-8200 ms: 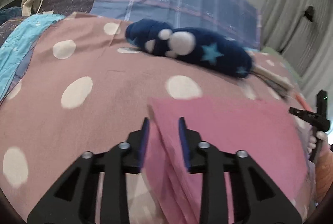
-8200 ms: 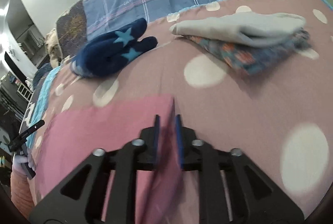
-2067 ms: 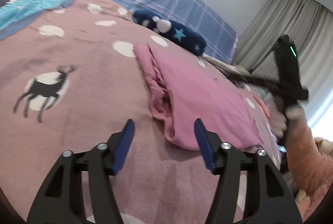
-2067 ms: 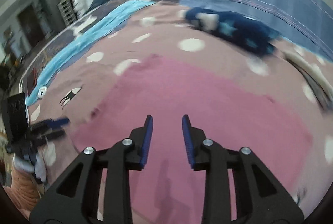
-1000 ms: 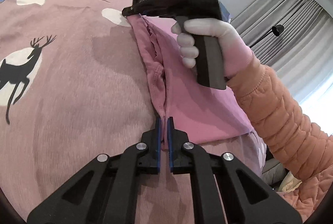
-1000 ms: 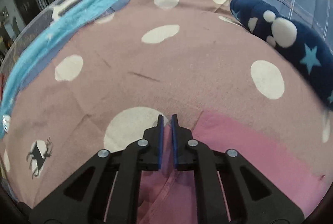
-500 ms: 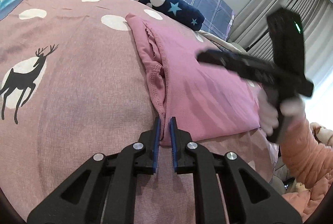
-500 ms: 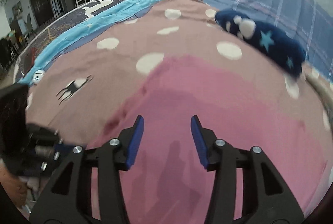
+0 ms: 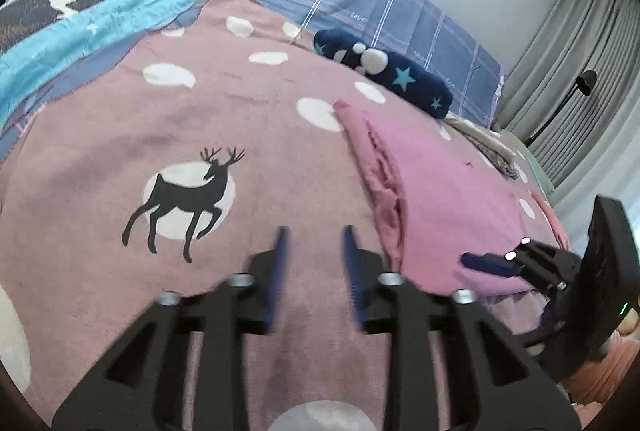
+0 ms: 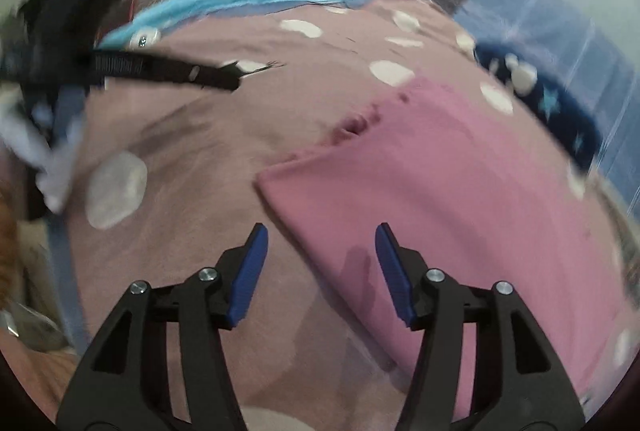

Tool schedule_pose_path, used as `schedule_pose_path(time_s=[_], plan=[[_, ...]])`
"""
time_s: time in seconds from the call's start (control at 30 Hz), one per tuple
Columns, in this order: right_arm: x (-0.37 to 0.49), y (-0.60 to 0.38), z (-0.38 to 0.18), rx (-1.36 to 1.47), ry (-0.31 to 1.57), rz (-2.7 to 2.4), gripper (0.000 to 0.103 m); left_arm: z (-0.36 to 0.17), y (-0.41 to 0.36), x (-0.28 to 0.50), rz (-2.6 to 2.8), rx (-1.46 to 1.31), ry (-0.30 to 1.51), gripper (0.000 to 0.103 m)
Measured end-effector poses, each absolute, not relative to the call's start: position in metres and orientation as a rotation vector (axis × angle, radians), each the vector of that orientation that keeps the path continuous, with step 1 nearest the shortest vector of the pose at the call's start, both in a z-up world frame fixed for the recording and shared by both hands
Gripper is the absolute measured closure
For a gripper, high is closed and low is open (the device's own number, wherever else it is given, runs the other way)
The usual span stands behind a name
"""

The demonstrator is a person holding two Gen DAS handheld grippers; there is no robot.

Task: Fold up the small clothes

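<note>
Pink garment: soft knit, folded into a flat rectangle with its bunched, wrinkled edge to the left, lying on the mauve polka-dot bedspread right of the deer print. Left gripper: jaws just opened, nothing between them, tilted down over bare bedspread beside the garment. Right gripper: jaws just opened, above the garment's near corner, not pressing it.

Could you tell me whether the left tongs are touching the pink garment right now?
Apart. The left wrist view shows the left tongs open with only bedspread between them; the pink garment lies off to their right, a strip of bedspread between.
</note>
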State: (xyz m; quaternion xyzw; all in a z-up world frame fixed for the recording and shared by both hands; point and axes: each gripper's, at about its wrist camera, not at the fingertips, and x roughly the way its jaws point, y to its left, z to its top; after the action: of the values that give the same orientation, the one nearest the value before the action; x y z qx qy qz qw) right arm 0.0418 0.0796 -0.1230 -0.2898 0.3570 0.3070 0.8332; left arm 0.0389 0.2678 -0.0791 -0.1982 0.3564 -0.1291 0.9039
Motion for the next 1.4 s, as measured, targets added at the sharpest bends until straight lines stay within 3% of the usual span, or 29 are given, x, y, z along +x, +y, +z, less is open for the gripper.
schedule_pose_path(time_s=[0.03,0.47,0.7,0.93,1.2,1.4], plan=[[0.041,0.082,-0.126,-0.619,0.762,0.646,0.046,-0.078,0.266,0.038,-0.271,-0.410,0.734,0.043],[0.061,0.094,-0.140,-0.725,0.693,0.386,0.045,-0.092,0.259,0.052,-0.353,-0.502,0.754,0.042],[0.058,0.104,-0.144,-0.729,0.627,0.341,0.045,-0.078,0.257,0.121,-0.576,-0.635,0.810,0.026],[0.050,0.088,-0.145,-0.697,0.656,0.325,0.045,-0.102,0.203,0.222,-0.678,-0.574,0.996,0.026],[0.073,0.107,-0.150,-0.659,0.658,0.308,0.045,-0.109,0.182,0.255,-0.736,-0.593,0.833,0.024],[0.083,0.106,-0.149,-0.611,0.685,0.328,0.045,-0.103,0.173,0.255,-0.780,-0.530,0.861,0.025]])
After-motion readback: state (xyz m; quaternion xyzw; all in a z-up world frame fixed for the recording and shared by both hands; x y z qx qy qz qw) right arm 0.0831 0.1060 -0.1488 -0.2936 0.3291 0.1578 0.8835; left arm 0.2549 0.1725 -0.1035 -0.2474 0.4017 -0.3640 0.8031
